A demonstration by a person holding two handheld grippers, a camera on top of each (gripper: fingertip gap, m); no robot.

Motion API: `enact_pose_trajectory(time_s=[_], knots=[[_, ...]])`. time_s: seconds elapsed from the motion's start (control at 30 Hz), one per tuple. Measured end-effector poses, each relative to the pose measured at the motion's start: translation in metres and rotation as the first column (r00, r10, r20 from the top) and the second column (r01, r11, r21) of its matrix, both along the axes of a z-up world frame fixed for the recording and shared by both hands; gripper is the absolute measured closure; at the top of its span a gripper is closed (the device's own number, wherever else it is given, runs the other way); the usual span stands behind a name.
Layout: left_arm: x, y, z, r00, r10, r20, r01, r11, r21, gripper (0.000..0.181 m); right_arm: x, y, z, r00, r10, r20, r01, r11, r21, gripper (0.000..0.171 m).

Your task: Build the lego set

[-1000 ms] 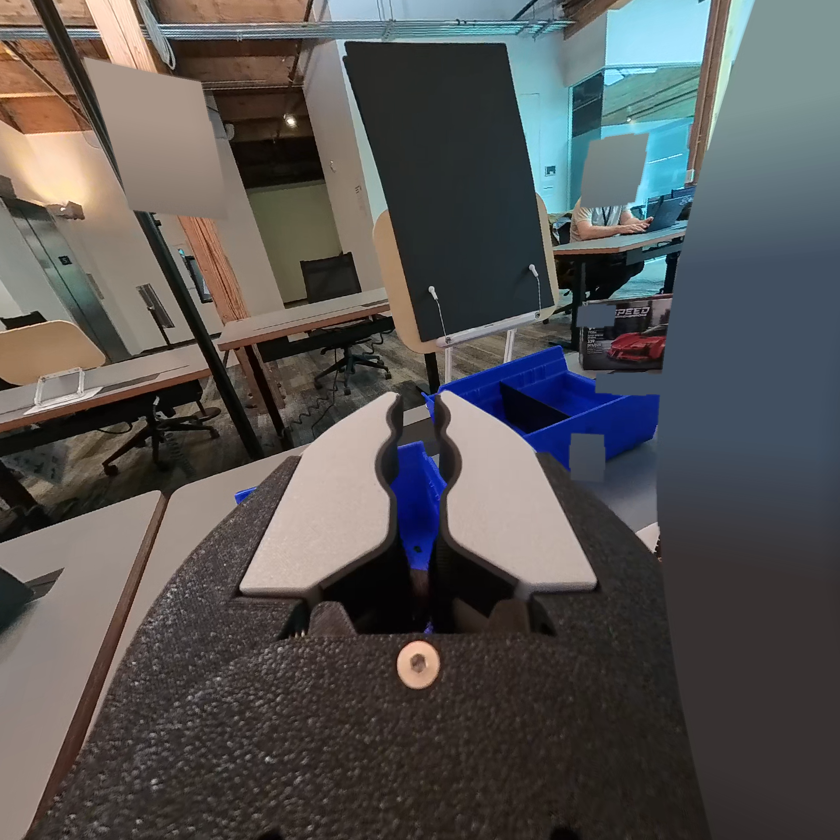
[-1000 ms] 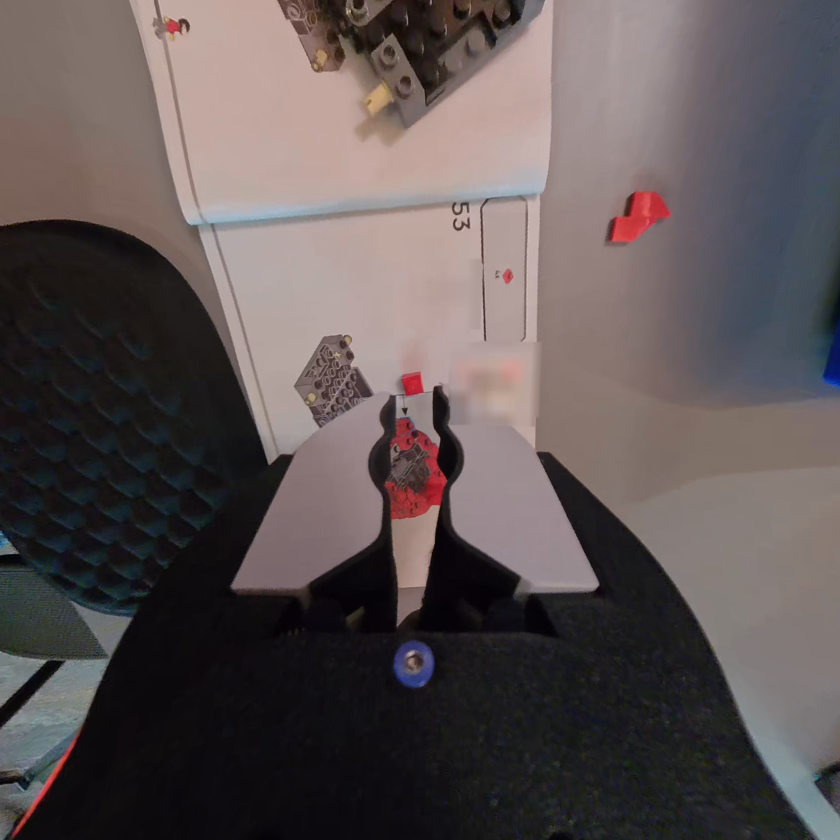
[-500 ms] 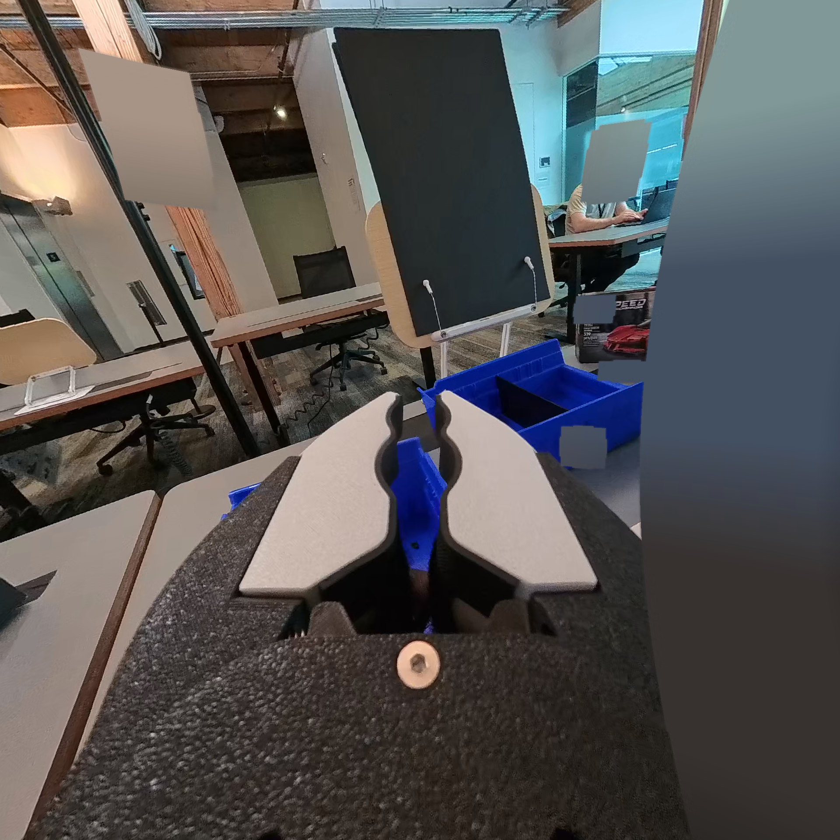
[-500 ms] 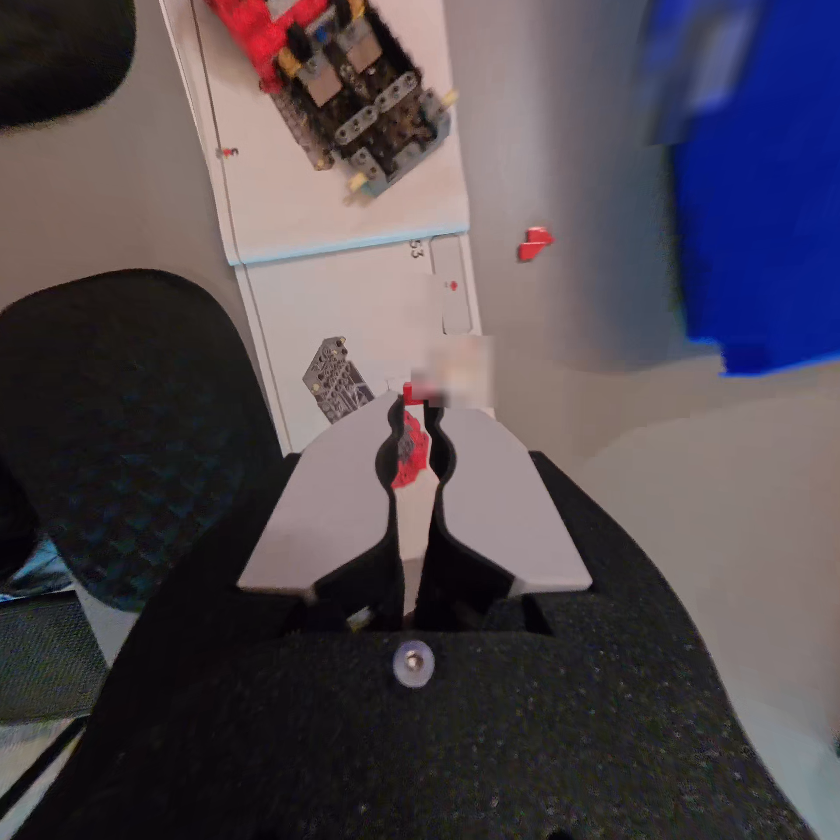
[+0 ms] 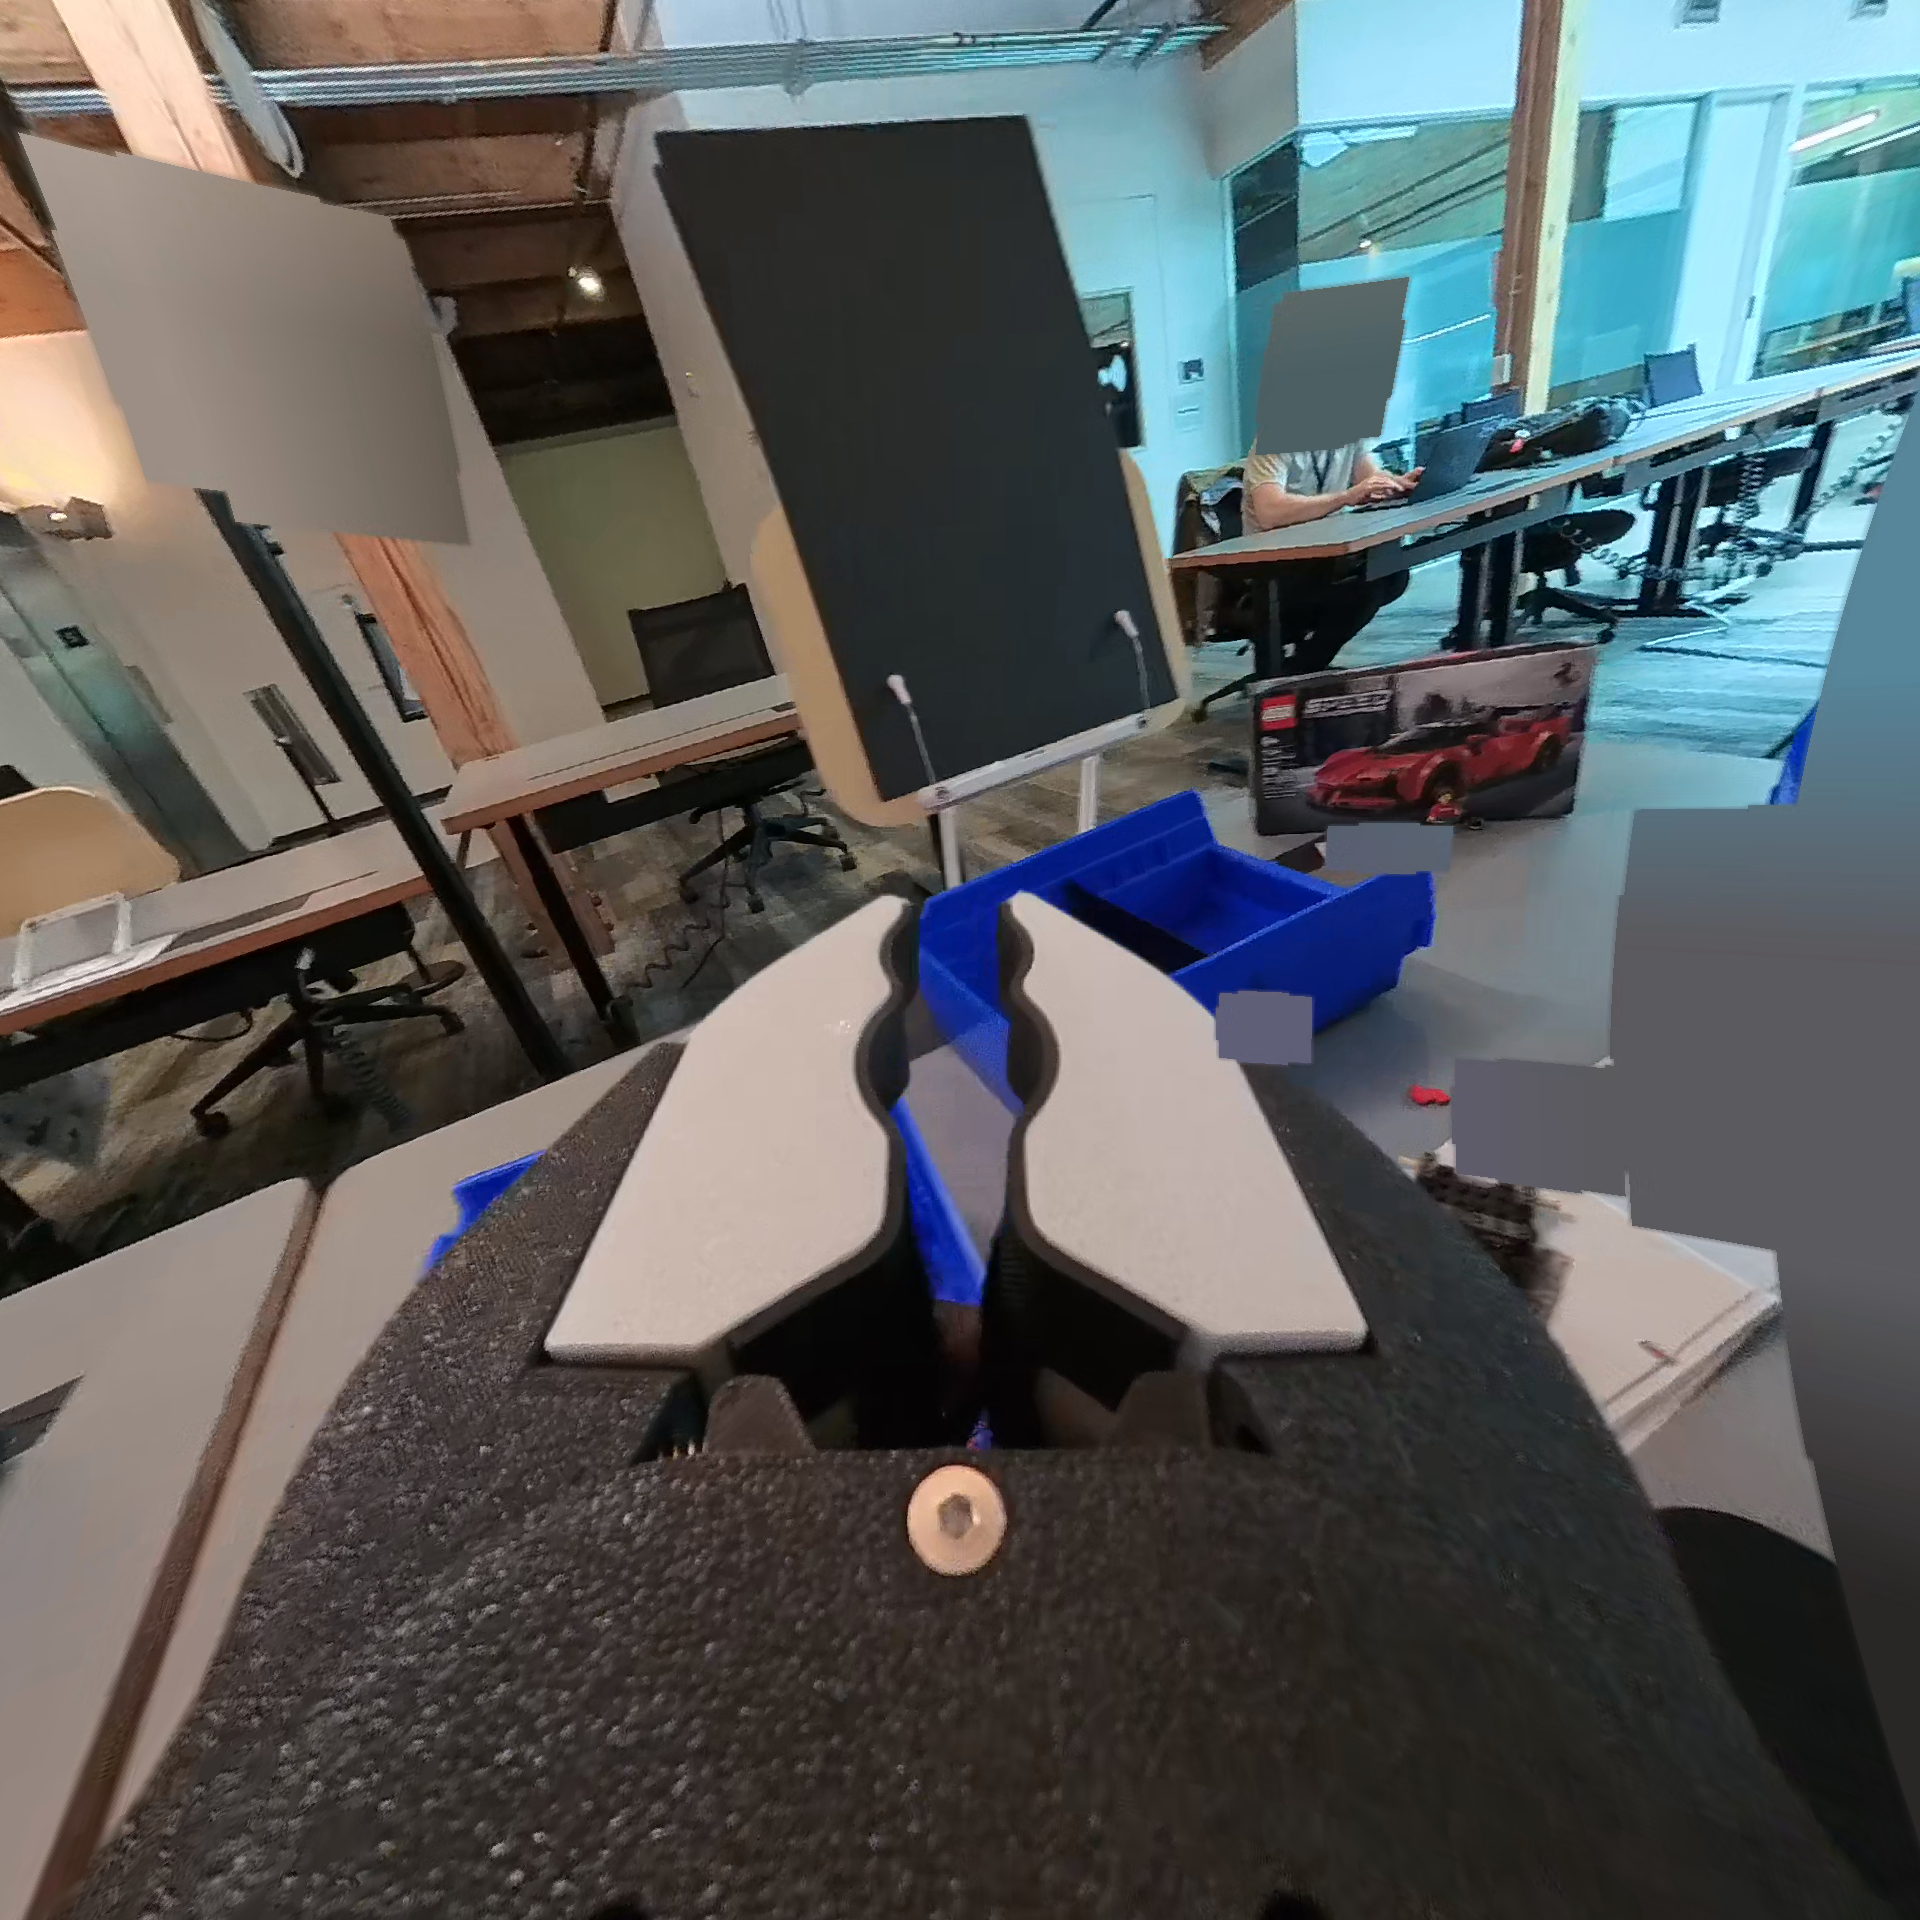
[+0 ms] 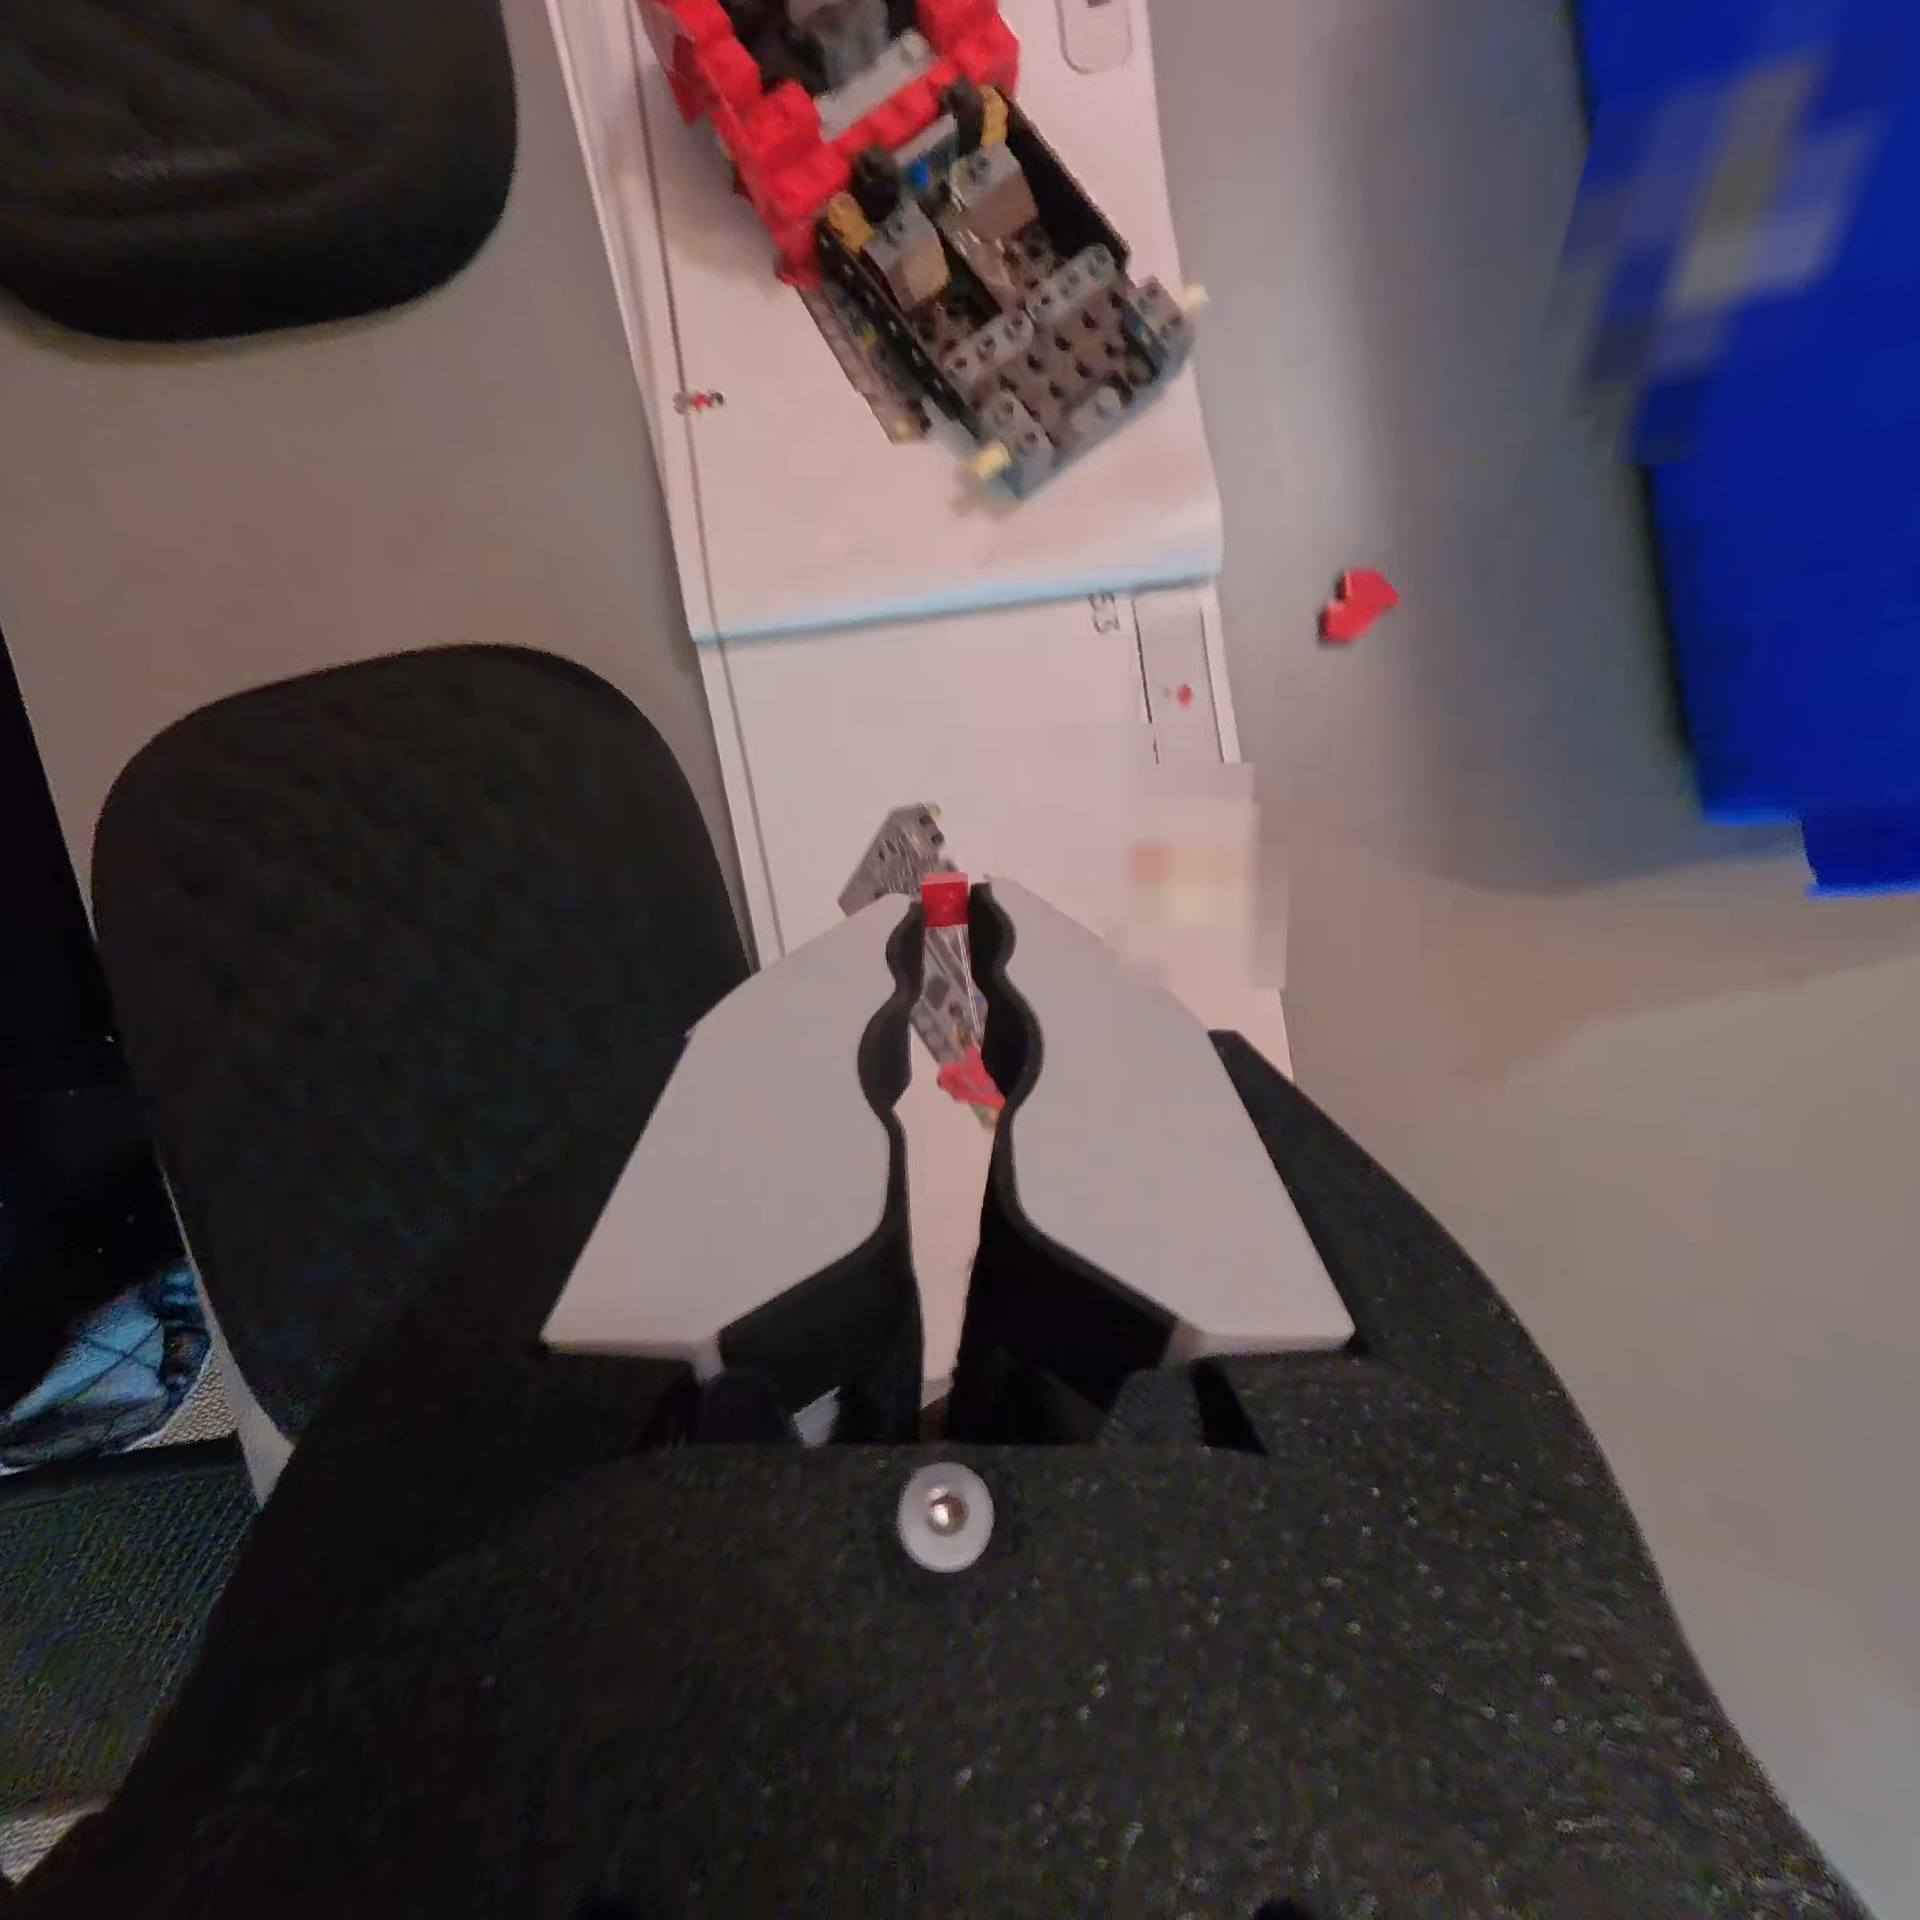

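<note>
My right gripper (image 6: 948, 902) pinched a small red brick (image 6: 944, 900) at its tips; the half-built car (image 6: 925, 239) lay at twelve o'clock on the booklet (image 6: 935, 707). My left gripper (image 5: 958, 914) stood slightly parted, empty.

Model car (image 6: 935, 229) on booklet (image 6: 935, 540), bin (image 6: 1766, 416) right.

Red-and-grey lego car (image 6: 925, 208); small red brick (image 6: 944, 900); blue bin (image 5: 1195, 935); white booklet (image 6: 935, 717)
</note>
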State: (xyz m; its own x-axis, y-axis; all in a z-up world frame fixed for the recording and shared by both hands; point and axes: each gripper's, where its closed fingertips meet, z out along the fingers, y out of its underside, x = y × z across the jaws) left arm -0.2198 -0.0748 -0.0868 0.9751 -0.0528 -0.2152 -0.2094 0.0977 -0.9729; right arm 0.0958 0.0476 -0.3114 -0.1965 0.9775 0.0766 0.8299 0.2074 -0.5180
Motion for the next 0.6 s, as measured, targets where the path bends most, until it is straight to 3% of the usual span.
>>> enact_pose_trajectory(time_s=[0.17, 0.3, 0.43, 0.6], knots=[[0.040, 0.017, -0.016, 0.994, -0.108, 0.021, 0.110, 0.992, -0.069, 0.166, -0.037, -0.023, 0.005, 0.992, 0.103, -0.078, -0.108, 0.993, -0.055, 0.163], [0.053, 0.029, -0.019, 0.989, -0.130, -0.068, 0.119, 0.983, -0.138, 0.164, -0.070, -0.046, 0.004, 0.977, 0.192, -0.096, -0.201, 0.974, -0.103, 0.162], [0.039, 0.034, -0.015, 0.990, -0.080, -0.117, 0.062, 0.987, -0.147, 0.163, -0.097, -0.057, -0.004, 0.958, 0.282, -0.061, -0.286, 0.955, -0.077, 0.162], [0.002, 0.028, -0.023, 0.998, -0.025, -0.061, 0.017, 0.992, -0.129, 0.163, -0.112, -0.056, -0.010, 0.946, 0.324, -0.027, -0.325, 0.943, -0.068, 0.162]])
